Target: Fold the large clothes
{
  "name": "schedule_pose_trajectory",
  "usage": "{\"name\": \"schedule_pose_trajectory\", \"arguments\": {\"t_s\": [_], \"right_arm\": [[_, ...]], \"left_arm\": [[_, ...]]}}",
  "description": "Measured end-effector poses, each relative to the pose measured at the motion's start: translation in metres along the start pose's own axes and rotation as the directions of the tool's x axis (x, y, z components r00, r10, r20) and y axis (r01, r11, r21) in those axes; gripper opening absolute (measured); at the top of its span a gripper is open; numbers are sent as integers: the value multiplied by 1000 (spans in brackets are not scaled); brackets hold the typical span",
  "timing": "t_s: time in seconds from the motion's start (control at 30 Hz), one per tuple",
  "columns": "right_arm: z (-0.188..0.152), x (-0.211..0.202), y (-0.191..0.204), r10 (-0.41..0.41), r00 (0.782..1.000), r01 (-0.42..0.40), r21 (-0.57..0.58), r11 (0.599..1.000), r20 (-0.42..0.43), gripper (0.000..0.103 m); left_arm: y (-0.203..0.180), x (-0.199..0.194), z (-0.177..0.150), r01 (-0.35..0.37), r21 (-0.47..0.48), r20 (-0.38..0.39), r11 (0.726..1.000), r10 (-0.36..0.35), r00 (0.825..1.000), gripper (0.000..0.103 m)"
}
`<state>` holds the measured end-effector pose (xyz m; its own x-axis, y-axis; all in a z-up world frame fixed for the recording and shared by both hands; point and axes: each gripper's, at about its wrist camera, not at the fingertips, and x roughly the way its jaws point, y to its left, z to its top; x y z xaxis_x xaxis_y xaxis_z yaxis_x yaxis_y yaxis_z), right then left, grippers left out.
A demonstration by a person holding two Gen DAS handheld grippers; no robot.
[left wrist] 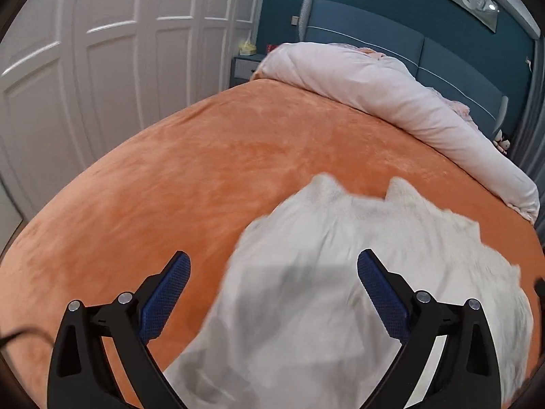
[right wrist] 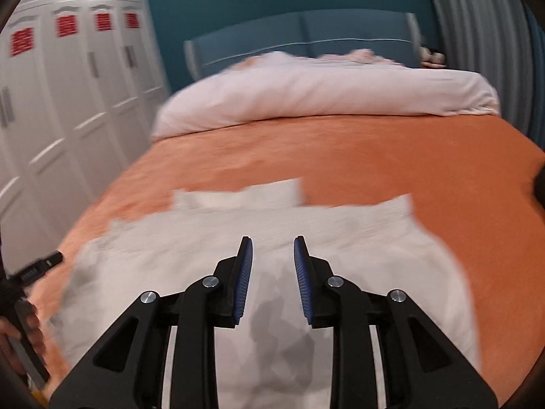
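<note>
A large white garment (left wrist: 340, 255) lies spread on the orange bedspread (left wrist: 170, 177), blurred by motion. My left gripper (left wrist: 274, 262) is wide open above its left edge and holds nothing. In the right wrist view the same garment (right wrist: 238, 238) lies across the near part of the bed (right wrist: 408, 156). My right gripper (right wrist: 273, 248) hovers over the garment's middle with its jaws partly open and nothing between them. The left gripper and the hand that holds it show at the left edge of the right wrist view (right wrist: 37, 269).
A rolled pale pink duvet (left wrist: 391, 95) lies across the head of the bed, against a blue headboard (left wrist: 374, 30). White wardrobe doors (left wrist: 85, 68) stand along the left side. A bedside table (left wrist: 245, 64) sits by the headboard. Grey curtains (right wrist: 477, 27) hang at the right.
</note>
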<state>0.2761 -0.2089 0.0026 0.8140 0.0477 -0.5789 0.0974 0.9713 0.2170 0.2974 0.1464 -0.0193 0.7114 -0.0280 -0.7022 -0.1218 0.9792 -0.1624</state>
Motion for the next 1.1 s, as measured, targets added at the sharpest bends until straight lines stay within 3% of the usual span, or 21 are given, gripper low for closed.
{"name": "schedule_pose_trajectory", "arguments": {"t_s": [0.1, 0.23, 0.3, 0.43, 0.5, 0.6, 0.8, 0.87, 1.0, 1.07, 1.1], "right_arm": [[-17, 3, 41, 55, 998, -56, -40, 998, -25, 25], [-46, 28, 76, 48, 996, -54, -81, 995, -80, 25], [-66, 46, 80, 8, 994, -19, -102, 995, -110, 25], [-86, 61, 82, -49, 995, 34, -172, 984, -83, 25], [-89, 65, 83, -66, 994, 49, -182, 982, -86, 25], [-91, 72, 78, -58, 994, 41, -176, 984, -96, 25], [-94, 79, 81, -62, 994, 45, -182, 982, -88, 25], [-94, 77, 83, -65, 994, 48, -183, 982, -88, 25], [-87, 71, 84, -69, 992, 50, -176, 983, -101, 24], [-83, 50, 84, -59, 993, 43, -155, 987, -101, 25], [-84, 28, 81, -16, 996, 4, -133, 991, -88, 26]], "left_arm": [[25, -19, -27, 19, -70, -28, 997, -21, 999, 98], [49, -20, -59, 25, -173, -47, 985, -33, 998, 98], [53, -11, -68, 20, -196, -68, 980, -34, 997, 98], [53, 16, -85, 16, -233, -136, 972, -49, 989, 98], [49, 19, -89, 3, -215, -90, 977, -23, 996, 98], [42, 25, -88, -5, -210, -82, 978, -13, 997, 98], [37, 35, -78, 81, -242, -90, 967, -106, 990, 95], [32, 35, -73, 163, -277, -94, 947, -195, 976, 71], [13, 12, -52, 217, -260, -71, 941, -243, 968, 19], [2, -14, -35, 273, -233, -43, 933, -291, 956, 12], [-2, -25, -29, 292, -219, -32, 931, -305, 952, 10]]}}
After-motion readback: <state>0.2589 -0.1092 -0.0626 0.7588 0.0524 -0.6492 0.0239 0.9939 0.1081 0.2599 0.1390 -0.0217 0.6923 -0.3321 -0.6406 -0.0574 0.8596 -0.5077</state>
